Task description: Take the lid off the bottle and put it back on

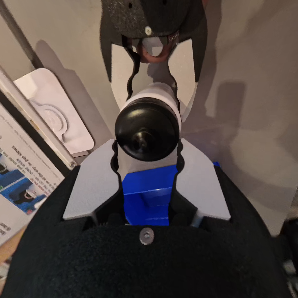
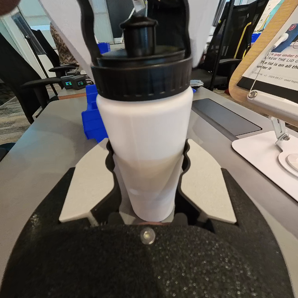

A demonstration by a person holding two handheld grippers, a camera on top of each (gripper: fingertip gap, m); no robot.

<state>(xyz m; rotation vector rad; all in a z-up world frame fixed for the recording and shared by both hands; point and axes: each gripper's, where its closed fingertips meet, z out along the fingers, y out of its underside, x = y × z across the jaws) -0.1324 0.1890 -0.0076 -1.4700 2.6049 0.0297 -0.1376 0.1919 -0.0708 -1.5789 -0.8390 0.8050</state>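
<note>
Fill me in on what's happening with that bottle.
The right gripper clamps the white bottle by its body, upright over the grey table. The left gripper comes from above, jaws open around the black lid, seemingly not pressing it. The lid sits on the bottle; a blue bin stands behind.

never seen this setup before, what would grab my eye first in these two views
The white bottle with its black lid fills the middle of the right wrist view, standing between the right gripper's fingers, which close on its body. From the left wrist view the lid's top faces the camera, the left gripper around it, and a blue bin lies below.
</note>
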